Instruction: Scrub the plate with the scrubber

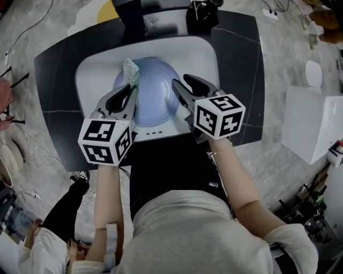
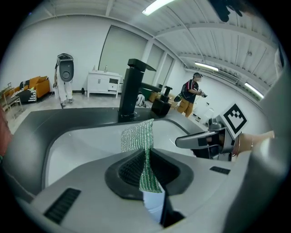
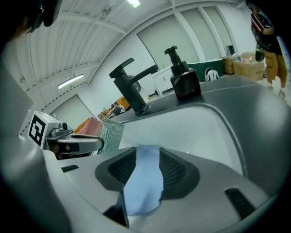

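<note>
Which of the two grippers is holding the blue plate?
The right gripper: its fingers are shut on the blue plate's rim, over the sink. The left gripper grips the green scrubber instead.

Dark tabletop [image 1: 56,80], rounded corners, few thin pale veins. White sink [image 1: 206,53] set in its middle. Black faucet [image 1: 131,18] stands on far edge behind sink, left of centre. Black soap dispenser [image 1: 202,16] near it, to right, on same far edge. Tabletop stands on grey stone-pattern floor [image 1: 278,69].
</note>
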The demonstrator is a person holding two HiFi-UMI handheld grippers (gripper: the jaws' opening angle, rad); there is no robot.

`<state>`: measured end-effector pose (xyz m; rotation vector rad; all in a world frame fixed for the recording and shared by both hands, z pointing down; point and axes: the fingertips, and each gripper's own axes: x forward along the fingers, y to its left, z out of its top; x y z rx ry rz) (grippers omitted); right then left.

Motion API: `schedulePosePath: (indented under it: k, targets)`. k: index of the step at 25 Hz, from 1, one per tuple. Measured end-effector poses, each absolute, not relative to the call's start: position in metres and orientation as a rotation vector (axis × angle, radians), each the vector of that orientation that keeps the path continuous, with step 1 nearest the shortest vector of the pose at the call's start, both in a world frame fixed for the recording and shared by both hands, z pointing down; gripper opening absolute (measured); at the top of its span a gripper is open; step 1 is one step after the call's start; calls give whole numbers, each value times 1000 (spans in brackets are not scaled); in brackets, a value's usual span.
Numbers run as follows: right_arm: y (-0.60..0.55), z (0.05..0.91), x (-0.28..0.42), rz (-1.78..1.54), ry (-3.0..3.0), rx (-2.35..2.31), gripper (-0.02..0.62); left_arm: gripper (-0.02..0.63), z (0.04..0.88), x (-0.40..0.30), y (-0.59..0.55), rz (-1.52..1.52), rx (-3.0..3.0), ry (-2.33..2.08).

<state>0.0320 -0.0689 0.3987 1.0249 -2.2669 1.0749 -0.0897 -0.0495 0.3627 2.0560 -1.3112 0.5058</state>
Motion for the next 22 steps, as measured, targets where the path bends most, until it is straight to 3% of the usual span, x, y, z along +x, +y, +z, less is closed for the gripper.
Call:
schedulePosePath:
  k: [13,17,22]
  targets:
    - [-73,458,38,1203,-2100,1022,173,55,414,-80,-51,806,2104,-1166]
    - [-74,475,45,1203,-2012,1052,122,55,426,-77,-50,886,2103,-1129]
    - [-72,492,48,1218,-1934,1044,140,55,438,-78,-47,990,2096,-1088]
